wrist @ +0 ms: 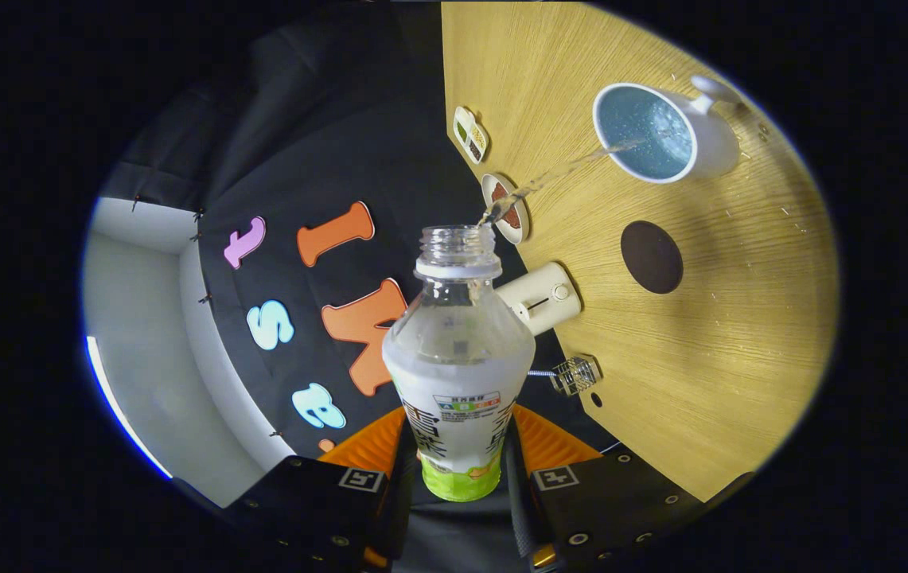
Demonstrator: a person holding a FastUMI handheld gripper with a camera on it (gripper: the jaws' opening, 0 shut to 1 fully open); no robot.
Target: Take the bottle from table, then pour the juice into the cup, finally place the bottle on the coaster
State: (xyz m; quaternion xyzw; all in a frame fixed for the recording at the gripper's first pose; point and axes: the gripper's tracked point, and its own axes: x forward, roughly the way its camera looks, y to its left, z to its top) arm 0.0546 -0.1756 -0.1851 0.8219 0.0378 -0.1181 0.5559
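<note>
Gripper view: my gripper (460,454) pinches the tilted bottle (458,358), juice streaming into the cup (644,131); the coaster (651,256) waits bare.

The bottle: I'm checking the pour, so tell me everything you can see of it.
The bottle is clear plastic with a ribbed, uncapped neck, a white collar ring and a white-and-green label. It is clamped between the gripper fingers, both pressing on its labelled lower body. It is tipped toward the table, and a thin stream leaves its mouth and arcs into the white cup on the wooden table. Pale liquid shows inside. The dark round coaster lies nearer than the cup.
</note>
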